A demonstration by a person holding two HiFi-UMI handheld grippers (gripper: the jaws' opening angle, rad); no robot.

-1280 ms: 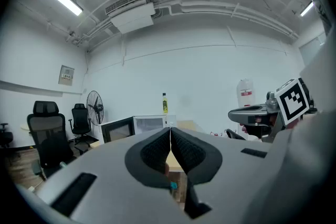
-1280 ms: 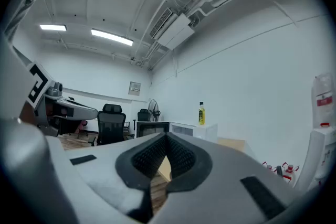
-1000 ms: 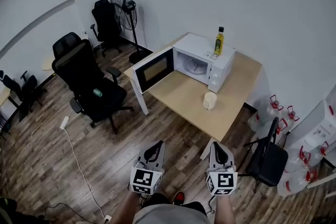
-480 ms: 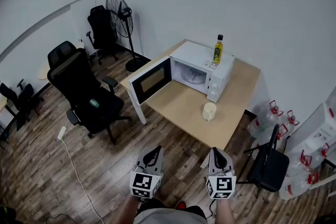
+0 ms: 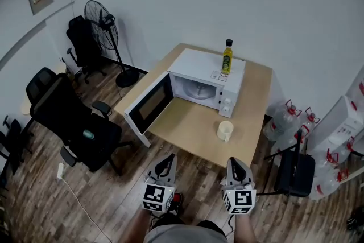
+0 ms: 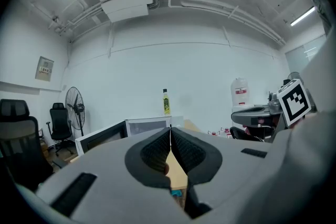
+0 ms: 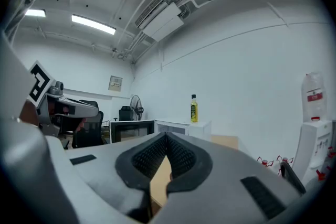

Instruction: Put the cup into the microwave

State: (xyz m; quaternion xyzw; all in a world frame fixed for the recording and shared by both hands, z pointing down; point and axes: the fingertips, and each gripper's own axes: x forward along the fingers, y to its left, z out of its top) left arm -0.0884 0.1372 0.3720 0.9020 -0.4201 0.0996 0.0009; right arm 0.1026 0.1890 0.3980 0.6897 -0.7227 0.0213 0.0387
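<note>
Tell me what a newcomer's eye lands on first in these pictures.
The white microwave on the wooden table stands out first, its door swung wide open and a yellow bottle upright on top. A pale cup sits alone on the table in front of it. At the bottom of the head view, the left tongs and right tongs are both shut and empty, pointing toward the table.

Bottom edge of the head view cuts off the person's forearms (image 5: 245, 229). Label on the bottle (image 5: 227, 58) is too small to read. In the left gripper view, the fingers (image 6: 152, 155) conceal most of the surface (image 6: 176, 171).
</note>
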